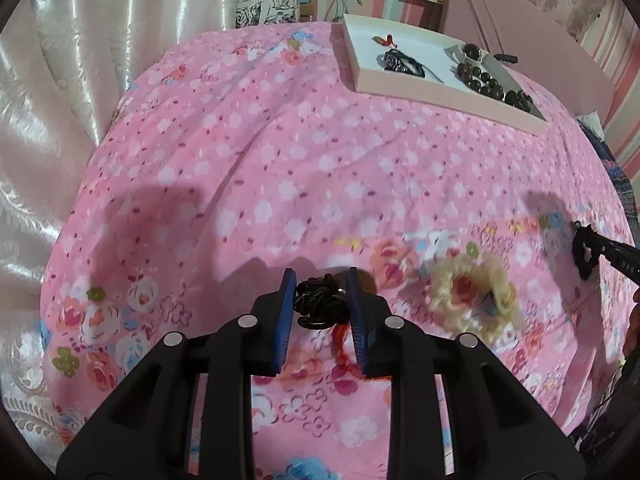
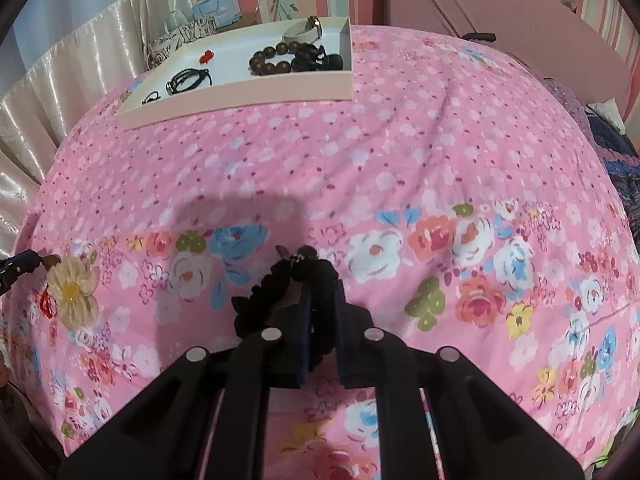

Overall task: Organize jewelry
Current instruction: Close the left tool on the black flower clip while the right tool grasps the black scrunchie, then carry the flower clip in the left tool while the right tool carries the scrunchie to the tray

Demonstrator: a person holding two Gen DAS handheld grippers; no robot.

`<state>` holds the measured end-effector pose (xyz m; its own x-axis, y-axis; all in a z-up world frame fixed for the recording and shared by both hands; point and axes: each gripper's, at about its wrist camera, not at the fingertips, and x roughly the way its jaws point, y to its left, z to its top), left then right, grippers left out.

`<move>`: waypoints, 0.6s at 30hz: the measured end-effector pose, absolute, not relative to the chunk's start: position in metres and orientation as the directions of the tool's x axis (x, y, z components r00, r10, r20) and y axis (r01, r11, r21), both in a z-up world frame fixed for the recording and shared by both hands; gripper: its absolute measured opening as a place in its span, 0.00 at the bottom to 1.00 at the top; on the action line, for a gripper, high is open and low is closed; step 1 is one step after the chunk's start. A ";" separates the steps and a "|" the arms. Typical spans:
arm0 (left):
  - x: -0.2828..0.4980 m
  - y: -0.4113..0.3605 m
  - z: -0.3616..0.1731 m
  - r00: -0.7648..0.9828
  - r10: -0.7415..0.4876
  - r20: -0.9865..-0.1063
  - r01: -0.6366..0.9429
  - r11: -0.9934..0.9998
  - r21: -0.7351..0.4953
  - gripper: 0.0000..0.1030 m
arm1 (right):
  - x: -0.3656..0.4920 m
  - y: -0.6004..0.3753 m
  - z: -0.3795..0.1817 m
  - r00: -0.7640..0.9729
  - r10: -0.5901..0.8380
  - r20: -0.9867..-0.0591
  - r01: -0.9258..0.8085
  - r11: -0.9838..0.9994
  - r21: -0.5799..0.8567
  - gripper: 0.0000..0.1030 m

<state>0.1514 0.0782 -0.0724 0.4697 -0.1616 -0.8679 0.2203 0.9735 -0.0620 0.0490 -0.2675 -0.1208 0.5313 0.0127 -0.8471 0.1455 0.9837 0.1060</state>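
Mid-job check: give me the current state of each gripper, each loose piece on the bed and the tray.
left gripper: shut on a black braided piece with a red cord.
right gripper: shut on a black braided bracelet.
cream flower piece: loose on the bedspread.
tray: open, flat on the bed.
brown bead bracelet: already in the tray.

Pink floral bedspread [image 2: 400,152], cream flower clip [image 2: 74,294] (amber centre)
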 end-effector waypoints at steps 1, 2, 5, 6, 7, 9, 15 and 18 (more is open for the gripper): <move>0.154 0.076 -0.071 0.472 -0.164 -0.866 0.220 0.973 -0.064 0.23 | 0.052 -0.267 -0.119 0.537 0.015 -0.843 0.143 0.984 0.108 0.09; 0.157 0.073 -0.069 0.476 -0.162 -0.864 0.217 0.974 -0.063 0.23 | 0.054 -0.267 -0.118 0.542 0.015 -0.840 0.141 0.984 0.109 0.09; 0.167 0.067 -0.064 0.481 -0.171 -0.860 0.214 0.974 -0.075 0.23 | 0.063 -0.267 -0.115 0.555 0.017 -0.831 0.134 0.985 0.110 0.09; 0.172 0.064 -0.062 0.479 -0.182 -0.859 0.217 0.973 -0.085 0.23 | 0.067 -0.268 -0.115 0.558 0.019 -0.830 0.131 0.985 0.110 0.09; 0.175 0.060 -0.061 0.477 -0.187 -0.859 0.218 0.972 -0.090 0.23 | 0.071 -0.267 -0.115 0.558 0.019 -0.829 0.128 0.986 0.109 0.08; 0.184 0.052 -0.059 0.475 -0.191 -0.859 0.224 0.970 -0.092 0.23 | 0.076 -0.268 -0.114 0.562 0.022 -0.827 0.124 0.986 0.110 0.08; 0.199 0.034 -0.050 0.479 -0.203 -0.854 0.229 0.968 -0.102 0.22 | 0.091 -0.271 -0.109 0.576 0.032 -0.817 0.118 0.985 0.122 0.08; 0.205 0.024 -0.043 0.486 -0.213 -0.848 0.238 0.965 -0.107 0.22 | 0.096 -0.273 -0.102 0.586 0.036 -0.809 0.113 0.986 0.126 0.08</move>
